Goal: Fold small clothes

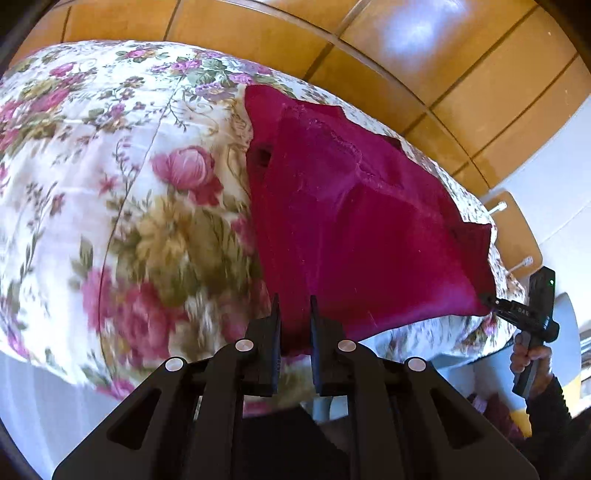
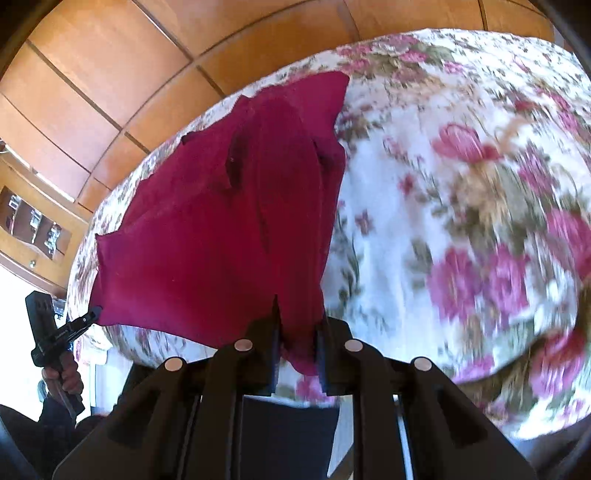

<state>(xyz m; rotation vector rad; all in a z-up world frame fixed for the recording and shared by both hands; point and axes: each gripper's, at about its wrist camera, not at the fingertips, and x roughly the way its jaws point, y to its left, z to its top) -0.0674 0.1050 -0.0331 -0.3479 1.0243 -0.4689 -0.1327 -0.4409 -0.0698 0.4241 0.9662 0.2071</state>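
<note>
Garment: the dark red garment (image 1: 351,221) is lying on the floral bedcover (image 1: 110,184), with a stitched seam showing and its far corners spread flat.
Left gripper: your left gripper (image 1: 294,317) is pinching the near left corner of the cloth, jaws nearly together.
Right gripper: your right gripper (image 2: 297,325) is clamping the near right corner, and a fold is hanging down between its fingers.
Near edge: it is stretching taut between your two grips.
Surroundings: wooden panelling (image 1: 258,33) is standing beyond the bed's far side.
</note>
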